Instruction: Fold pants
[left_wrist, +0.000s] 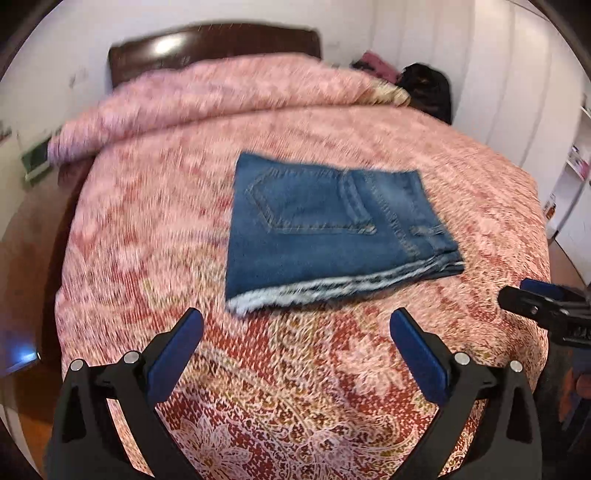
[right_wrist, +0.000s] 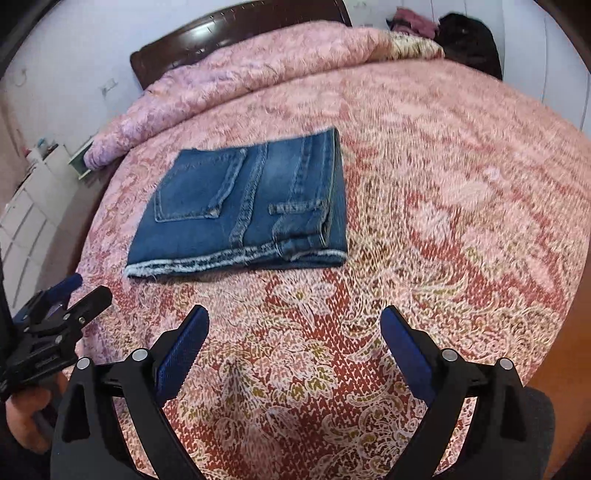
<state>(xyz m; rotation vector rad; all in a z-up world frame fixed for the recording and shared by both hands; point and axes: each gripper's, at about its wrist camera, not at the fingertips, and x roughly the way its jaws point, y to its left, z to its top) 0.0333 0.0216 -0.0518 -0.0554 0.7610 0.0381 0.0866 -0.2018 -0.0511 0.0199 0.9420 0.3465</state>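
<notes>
and both pairs of tongs are off the cloth here, the left tongs (left_wrist: 295, 321) spread wide over bare bedspread, nothing between the pads, and the right tongs (right_wrist: 295, 317) just the same, gaping and empty. the jeans (left_wrist: 332, 225) sit folded in the middle of the bed (left_wrist: 147, 258), well clear of both tools, a compact blue rectangle with a back pocket facing up. by the look of it the folding is done and this is the pull-away, so the thing to get right now is simple: keep the pads apart and high enough that no finger snags the near edge and drags a layer open. that near edge is the frayed pale hem, several layers stacked and roughly flush, a belt loop showing near the right corner. from the right wrist view the right side is a thick rounded fold, lying neat. the stack looks flat, no leg trailing out, though blur softens the finer stitching.
</notes>
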